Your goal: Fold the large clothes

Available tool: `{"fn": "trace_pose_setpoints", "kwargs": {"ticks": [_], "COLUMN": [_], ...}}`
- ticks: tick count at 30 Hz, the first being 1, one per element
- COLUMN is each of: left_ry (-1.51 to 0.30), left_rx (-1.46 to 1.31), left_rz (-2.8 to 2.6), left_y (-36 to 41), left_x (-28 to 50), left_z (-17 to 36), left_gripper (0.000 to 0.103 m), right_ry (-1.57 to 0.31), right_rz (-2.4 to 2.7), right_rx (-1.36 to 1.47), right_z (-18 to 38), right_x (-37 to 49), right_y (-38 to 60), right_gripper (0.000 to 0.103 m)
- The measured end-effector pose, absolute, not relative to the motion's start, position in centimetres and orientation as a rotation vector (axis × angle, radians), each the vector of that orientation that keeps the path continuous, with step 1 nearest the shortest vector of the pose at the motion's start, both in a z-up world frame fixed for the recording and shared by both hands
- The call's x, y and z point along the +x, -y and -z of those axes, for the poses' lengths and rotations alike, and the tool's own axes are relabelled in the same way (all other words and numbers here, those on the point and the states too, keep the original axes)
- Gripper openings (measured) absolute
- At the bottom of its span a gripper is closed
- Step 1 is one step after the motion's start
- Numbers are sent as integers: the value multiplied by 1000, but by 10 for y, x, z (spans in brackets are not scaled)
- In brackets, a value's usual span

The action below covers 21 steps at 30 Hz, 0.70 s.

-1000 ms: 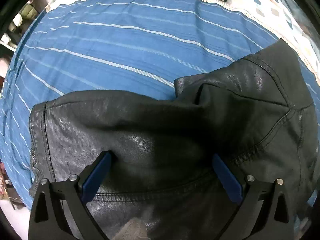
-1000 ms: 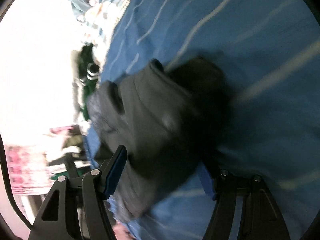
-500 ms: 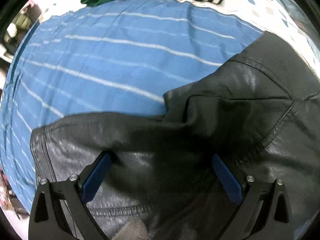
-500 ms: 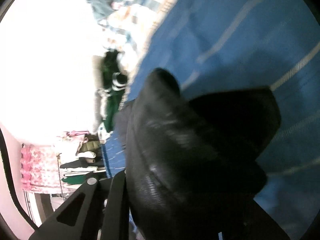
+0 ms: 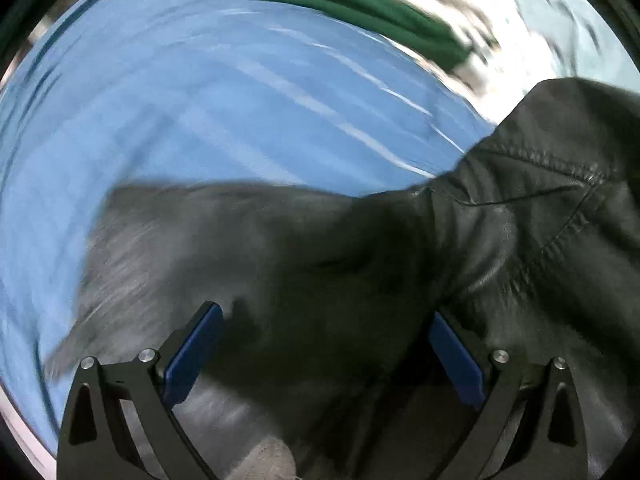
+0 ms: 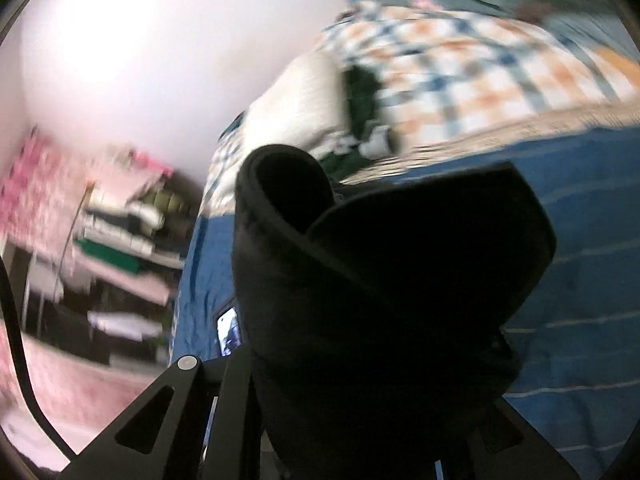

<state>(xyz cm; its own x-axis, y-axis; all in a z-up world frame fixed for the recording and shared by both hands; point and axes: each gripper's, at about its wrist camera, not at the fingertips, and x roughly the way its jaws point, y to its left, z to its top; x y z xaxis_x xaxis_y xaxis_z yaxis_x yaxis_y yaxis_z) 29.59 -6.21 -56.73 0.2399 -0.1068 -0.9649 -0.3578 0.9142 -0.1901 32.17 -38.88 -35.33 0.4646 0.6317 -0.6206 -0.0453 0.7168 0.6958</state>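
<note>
A black leather jacket (image 5: 520, 240) lies crumpled on the blue striped bedsheet (image 5: 200, 120). My left gripper (image 5: 320, 344) points down over it. Its blue pads (image 5: 192, 352) stand wide apart, with jacket leather bunched between them and the pad faces still showing. In the right wrist view a fold of the jacket (image 6: 380, 280) rises straight out of my right gripper (image 6: 360, 380), lifted above the sheet (image 6: 592, 220). The jacket hides that gripper's fingertips, and the jaws are drawn close on the leather.
A green garment (image 5: 360, 12) with white-striped cuffs lies at the far edge of the sheet, against a checkered quilt (image 6: 480, 60). Beside the bed stand cluttered shelves (image 6: 120, 220) and a pink floor. A small lit screen (image 6: 230, 330) lies on the sheet.
My right gripper closed on a fold of the jacket, lifted it off the sheet and rolled. The left gripper rose a little and swung, its jaws unchanged, while the jacket's right side was pulled up.
</note>
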Motion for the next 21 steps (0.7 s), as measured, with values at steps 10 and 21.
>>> {"fn": "trace_pose_setpoints", "kwargs": {"ticks": [10,21], "left_ry": [-1315,-1358], "left_rx": [-450,-626], "left_rz": [-626,-819], "left_y": [-50,-77], "left_x": [113,20], "left_z": [536,550], "left_gripper": [103,103], "right_ry": [-1172,-1465], "right_rz": [-744,-895], "right_rx": [235,-168], "right_z": [350,447], "right_x": [286,204], "right_y": [141,10], "right_gripper": [16,59]}}
